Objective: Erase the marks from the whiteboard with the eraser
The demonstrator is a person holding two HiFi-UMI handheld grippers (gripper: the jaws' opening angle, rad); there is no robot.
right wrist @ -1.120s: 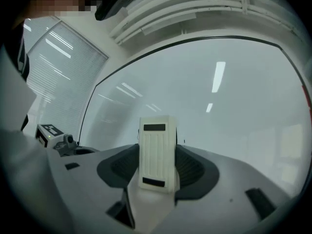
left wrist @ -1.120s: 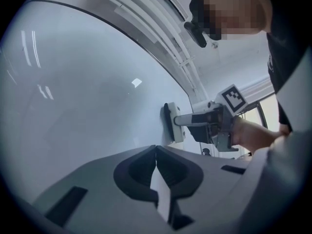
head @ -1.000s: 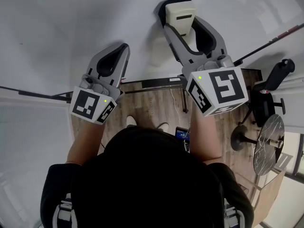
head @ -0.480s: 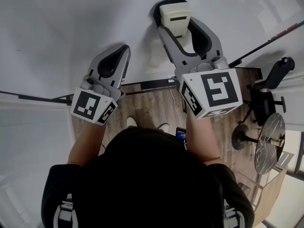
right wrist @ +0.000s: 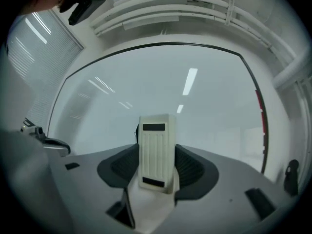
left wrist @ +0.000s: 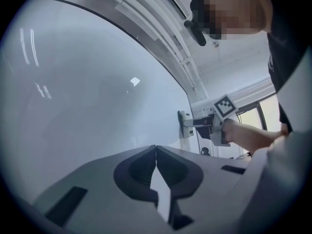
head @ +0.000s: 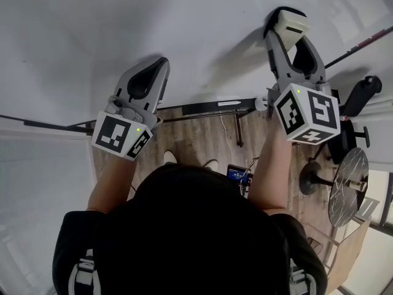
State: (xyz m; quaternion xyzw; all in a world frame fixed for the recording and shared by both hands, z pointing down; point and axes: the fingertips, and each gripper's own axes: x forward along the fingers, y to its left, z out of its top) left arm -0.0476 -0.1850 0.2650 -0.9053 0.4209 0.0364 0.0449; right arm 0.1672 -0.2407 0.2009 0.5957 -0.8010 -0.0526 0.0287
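Observation:
The whiteboard (head: 92, 35) fills the top of the head view, and I see no dark marks on its surface. My right gripper (head: 290, 18) is shut on a cream eraser (head: 291, 23), which is pressed against the board at its right side. In the right gripper view the eraser (right wrist: 155, 147) stands upright between the jaws of the right gripper (right wrist: 156, 149), facing the whiteboard (right wrist: 195, 106). A thin red line (right wrist: 259, 100) runs by the board's right edge. My left gripper (head: 159, 63) is shut and holds nothing, close to the board's lower middle. The left gripper (left wrist: 155, 148) view shows the eraser (left wrist: 182, 126) against the board.
A black rail (head: 209, 107) runs along the board's bottom edge. Wooden floor (head: 202, 137) lies below, with a cable on it. A black office chair (head: 351, 118) and a round table (head: 347, 186) stand to the right. Window blinds (right wrist: 29, 48) hang left of the board.
My right gripper has slid the eraser across the board from the upper middle to the right. The left gripper has stayed where it was.

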